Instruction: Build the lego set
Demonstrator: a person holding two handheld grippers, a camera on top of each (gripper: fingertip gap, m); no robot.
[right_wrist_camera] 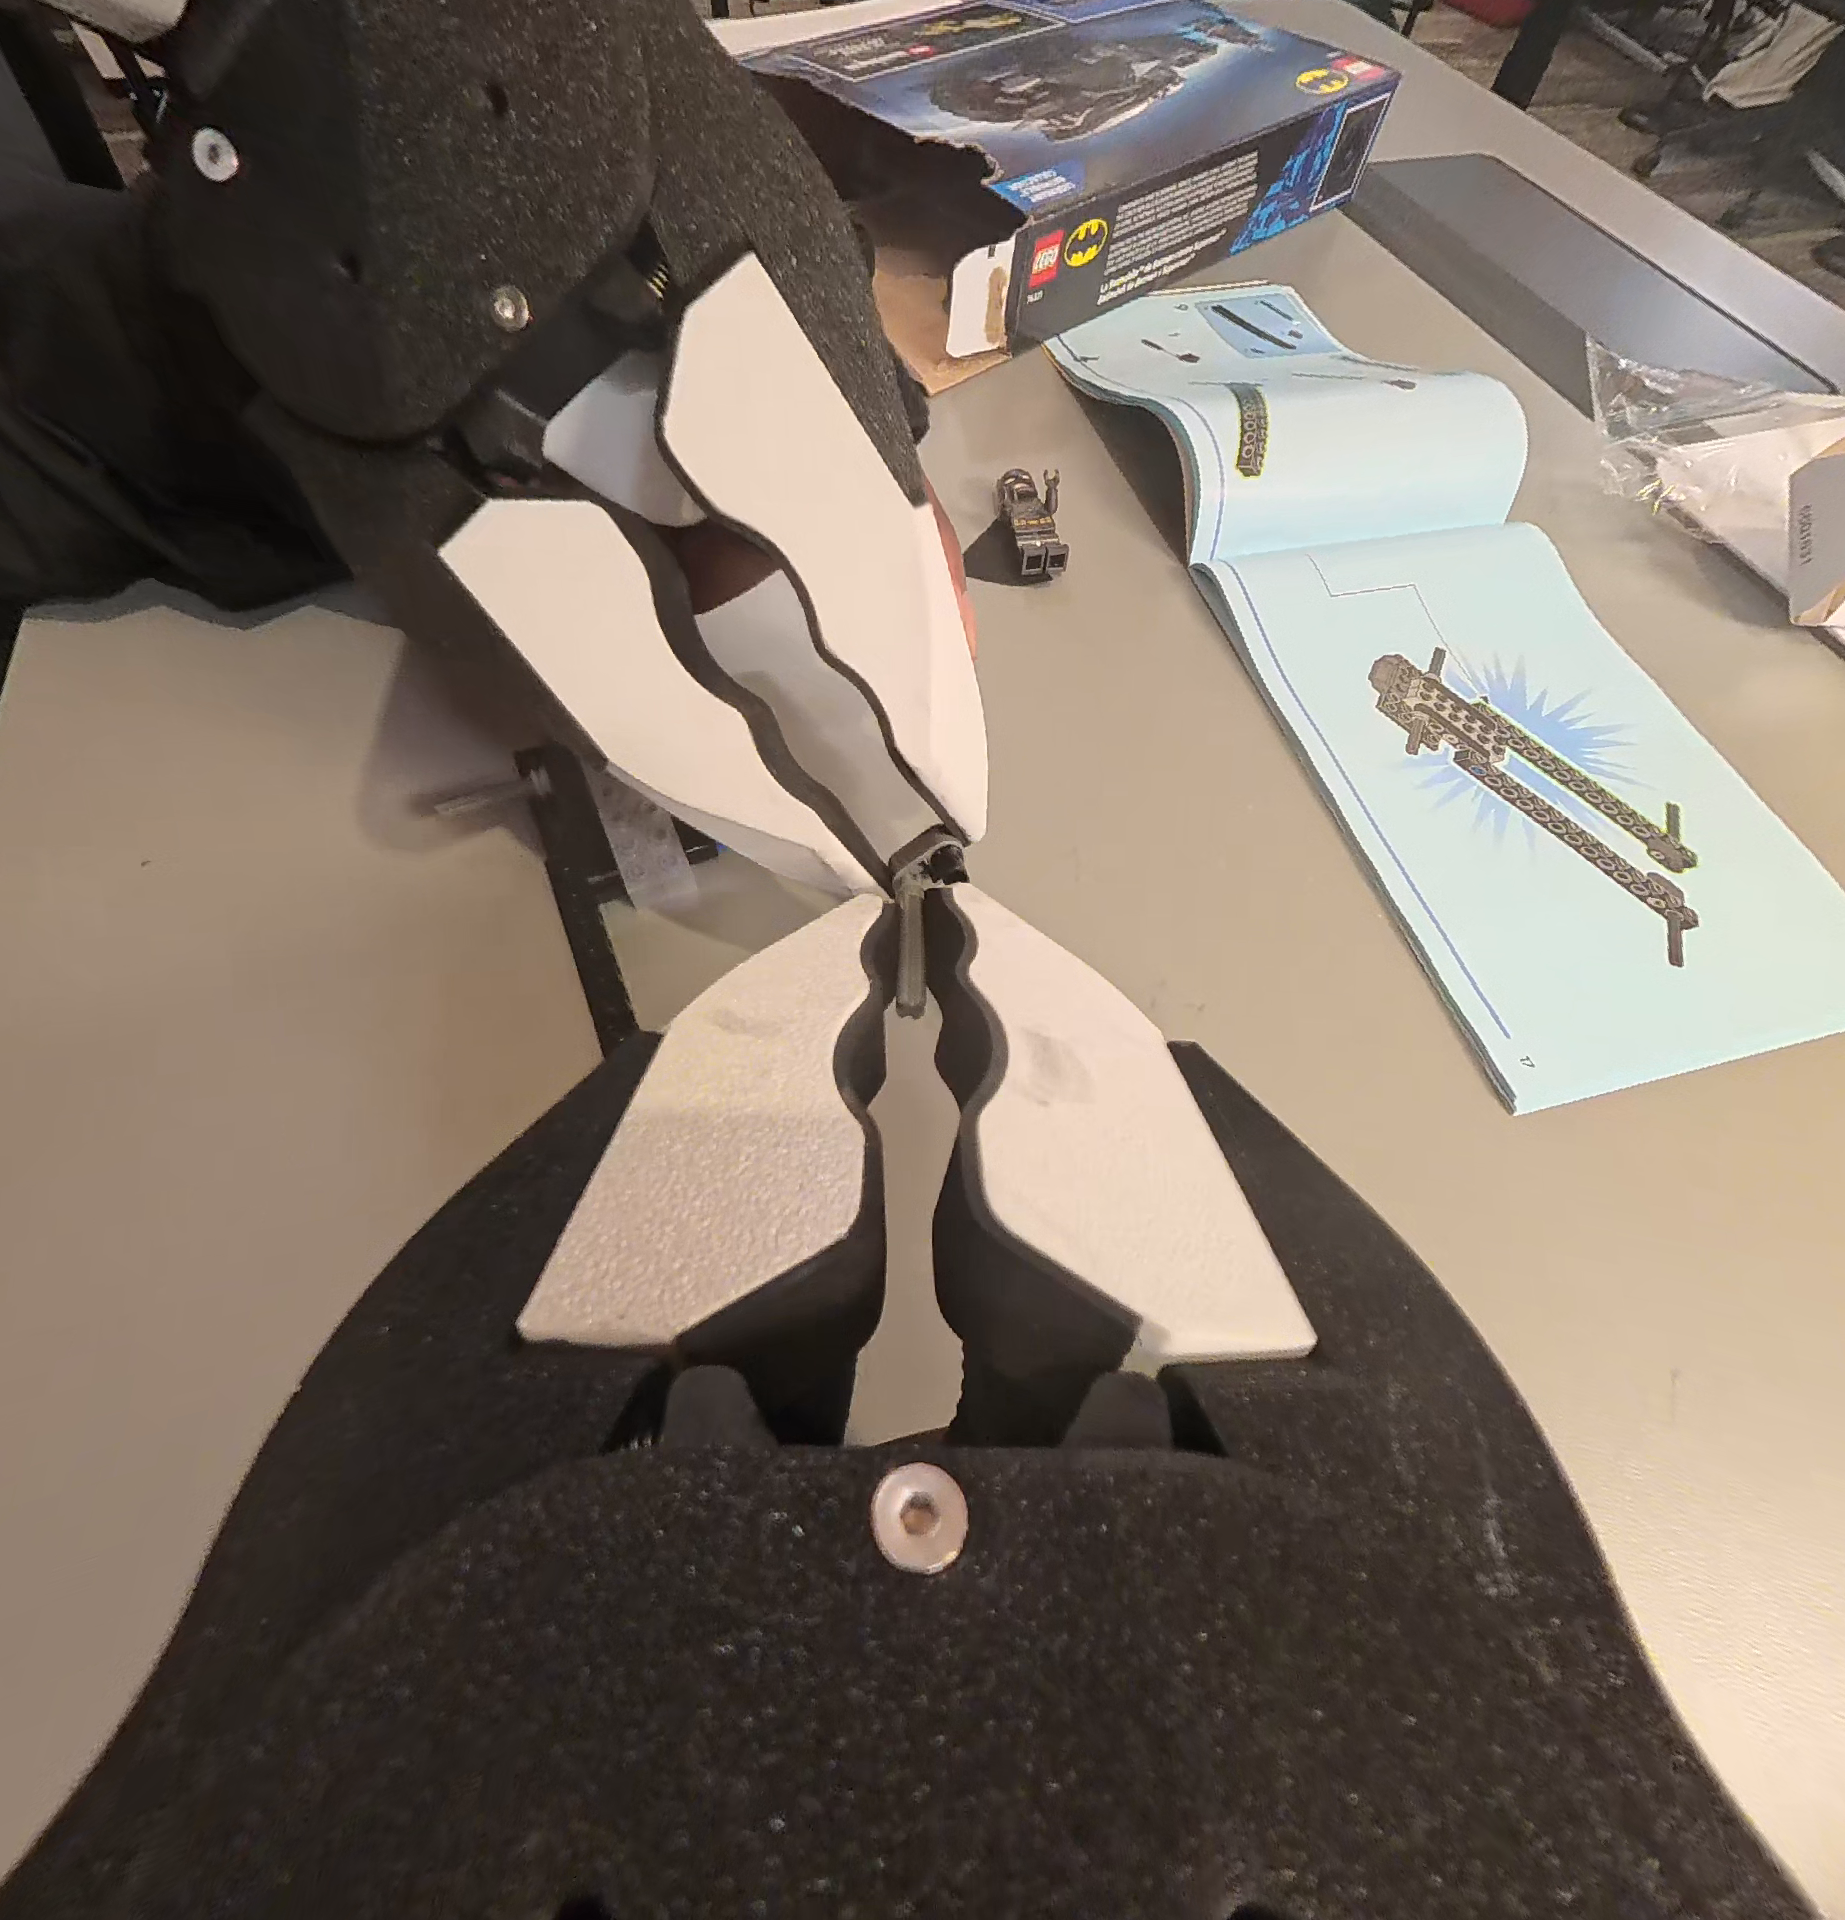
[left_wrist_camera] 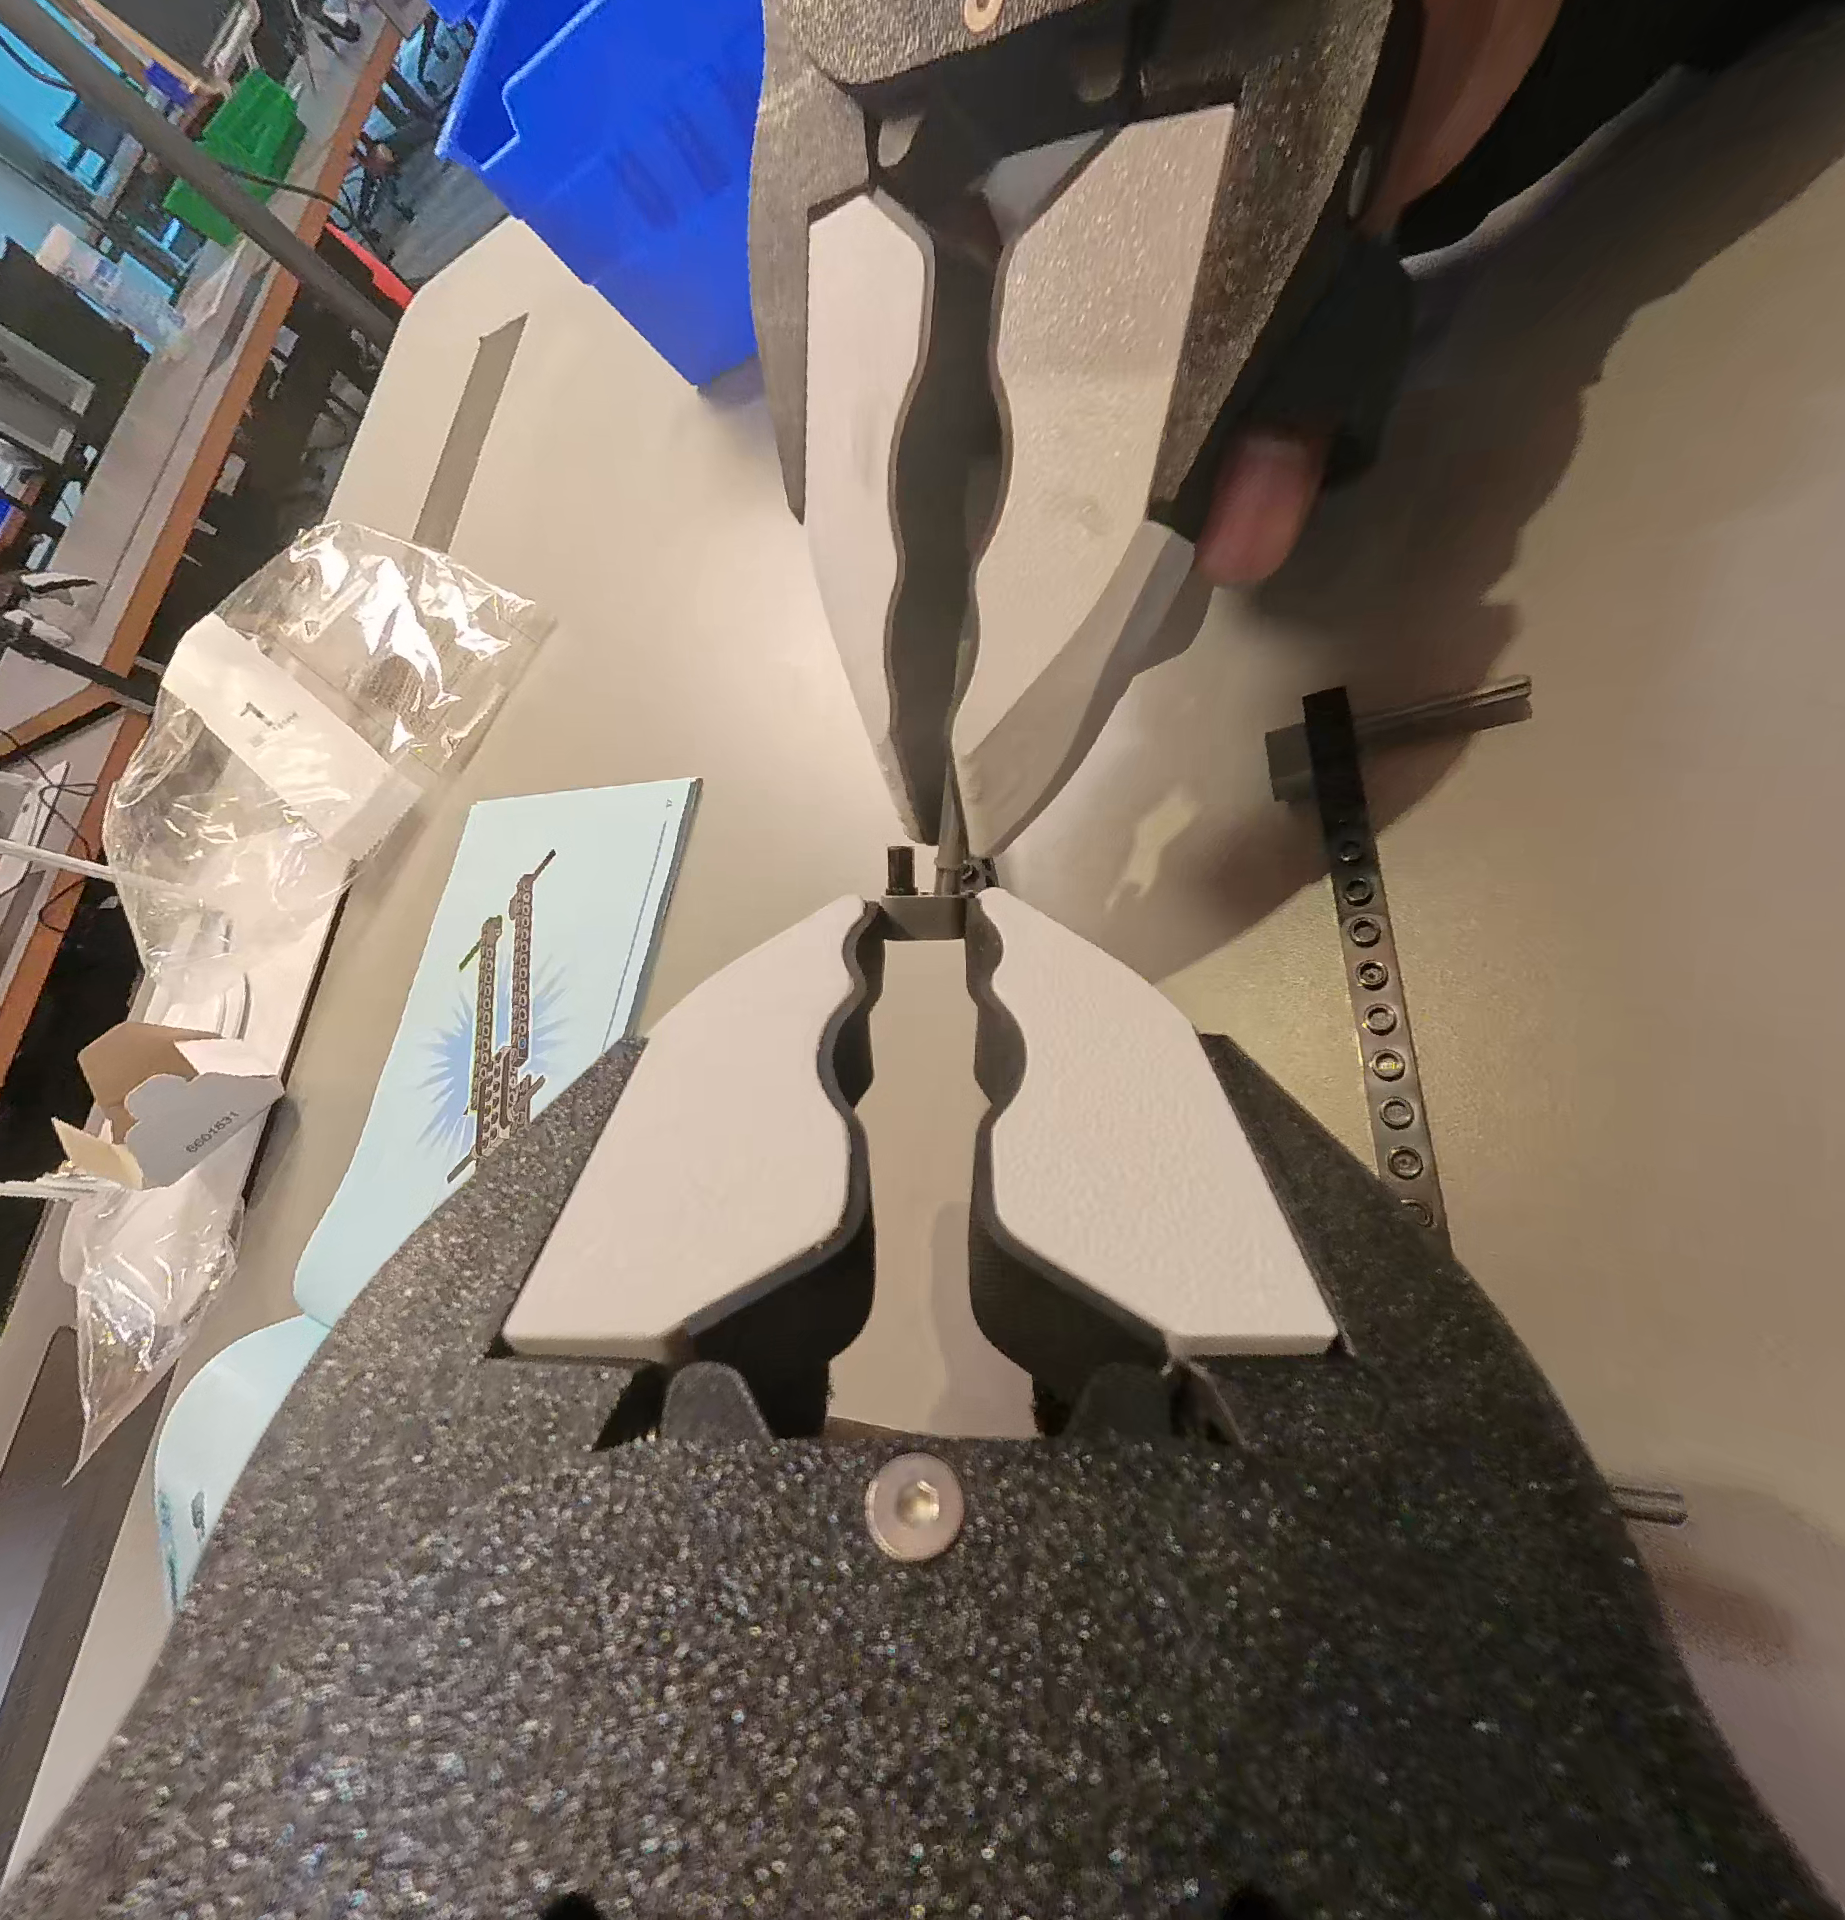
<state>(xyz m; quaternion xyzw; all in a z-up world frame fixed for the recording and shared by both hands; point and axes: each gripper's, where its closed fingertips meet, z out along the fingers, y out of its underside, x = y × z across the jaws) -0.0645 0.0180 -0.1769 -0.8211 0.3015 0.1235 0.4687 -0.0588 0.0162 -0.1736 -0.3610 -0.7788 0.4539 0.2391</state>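
Both grippers met tip to tip above the desk (right_wrist_camera: pixel 1209 1195), each clamping 1 small grey building-toy part.

The left gripper (left_wrist_camera: pixel 923 909) had its jaws narrowly parted and pressed on a small grey connector block (left_wrist_camera: pixel 923 916) carrying a black pin (left_wrist_camera: pixel 903 868). The right gripper (right_wrist_camera: pixel 913 914) had its jaws almost shut on a thin grey axle (right_wrist_camera: pixel 910 961), whose far end met the connector block. Just right of the connector block, in the left wrist view, a long black holed beam (left_wrist_camera: pixel 1370 966) lay on the desk with a dark grey rod piece (left_wrist_camera: pixel 1417 722) across its far end. Left of the block lay an open light-blue instruction booklet (left_wrist_camera: pixel 575 935), and beyond that crumpled clear plastic bags (left_wrist_camera: pixel 305 717). Behind the block stood a blue bin (left_wrist_camera: pixel 627 177). In the right wrist view, a small dark minifigure (right_wrist_camera: pixel 1032 525) and a torn dark-blue box (right_wrist_camera: pixel 1157 177) lay beyond it.
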